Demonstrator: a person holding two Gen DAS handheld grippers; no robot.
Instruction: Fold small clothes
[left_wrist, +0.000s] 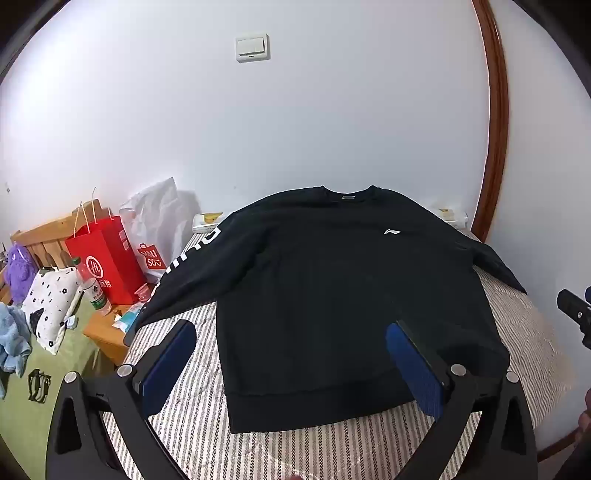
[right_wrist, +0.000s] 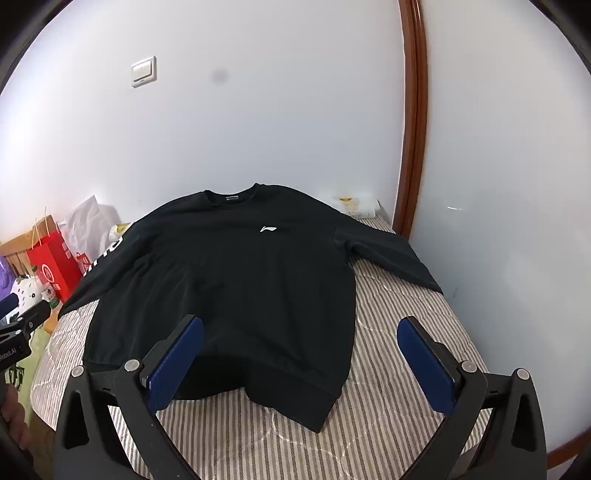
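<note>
A black sweatshirt (left_wrist: 332, 295) lies spread flat, front up, across the striped bed (left_wrist: 184, 387), collar toward the far wall, while the left gripper (left_wrist: 291, 365) and right gripper (right_wrist: 301, 363) hover over its hem, jaws wide apart and empty.

Looked like a home bedroom: striped quilted bed cover (left_wrist: 177, 398) pushed vs. a plain white wall (left_wrist: 332, 122) w/ a light switch (left_wrist: 252, 48), brown wooden door frame (left_wrist: 496, 110) at the corner. Beside it sat a wooden bed frame (left_wrist: 40, 236), floral pillow (left_wrist: 51, 302), red shopping bag (left_wrist: 105, 258), water bottle (left_wrist: 92, 288), misc. household clutter.
</note>
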